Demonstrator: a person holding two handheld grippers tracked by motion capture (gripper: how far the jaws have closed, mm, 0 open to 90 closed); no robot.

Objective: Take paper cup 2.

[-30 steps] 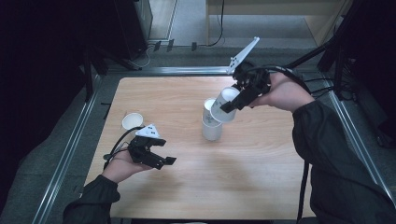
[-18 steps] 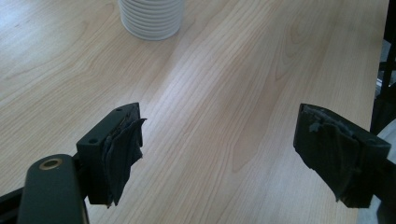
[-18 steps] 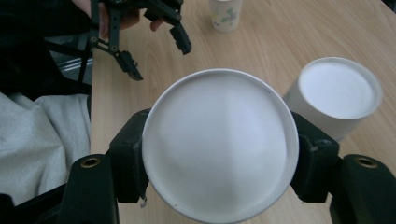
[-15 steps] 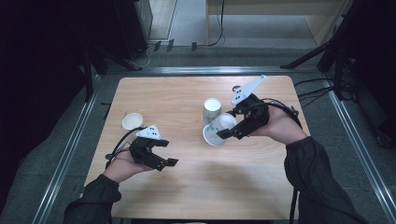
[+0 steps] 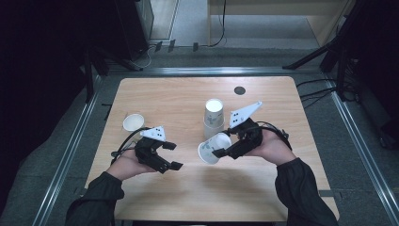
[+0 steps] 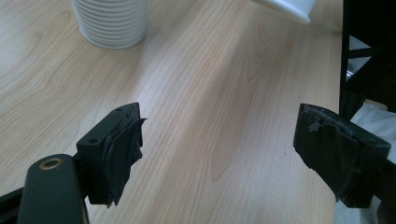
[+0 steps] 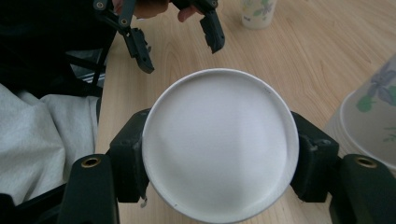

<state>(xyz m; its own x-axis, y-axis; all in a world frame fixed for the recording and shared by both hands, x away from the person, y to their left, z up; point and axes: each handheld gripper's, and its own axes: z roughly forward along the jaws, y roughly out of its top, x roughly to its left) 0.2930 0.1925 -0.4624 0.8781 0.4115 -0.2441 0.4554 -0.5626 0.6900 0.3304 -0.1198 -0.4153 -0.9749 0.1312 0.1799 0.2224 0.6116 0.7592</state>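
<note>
In the left gripper view the top edge cuts off the stack of cups (image 6: 112, 23), leaving its ribbed base, and likewise the held paper cup (image 6: 285, 7), of which a bit of rim shows. In the right gripper view that cup's round bottom hides the pads of the right gripper (image 7: 219, 154) and the table beneath. The right edge there crops the flowered stack. From the high view the print on the small cup (image 5: 133, 122) is too small to tell.

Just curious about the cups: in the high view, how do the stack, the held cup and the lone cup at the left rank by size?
1. Stack of cups, tallest.
2. Held cup, tilted in the right gripper.
3. Lone cup, which looks smallest.
</note>
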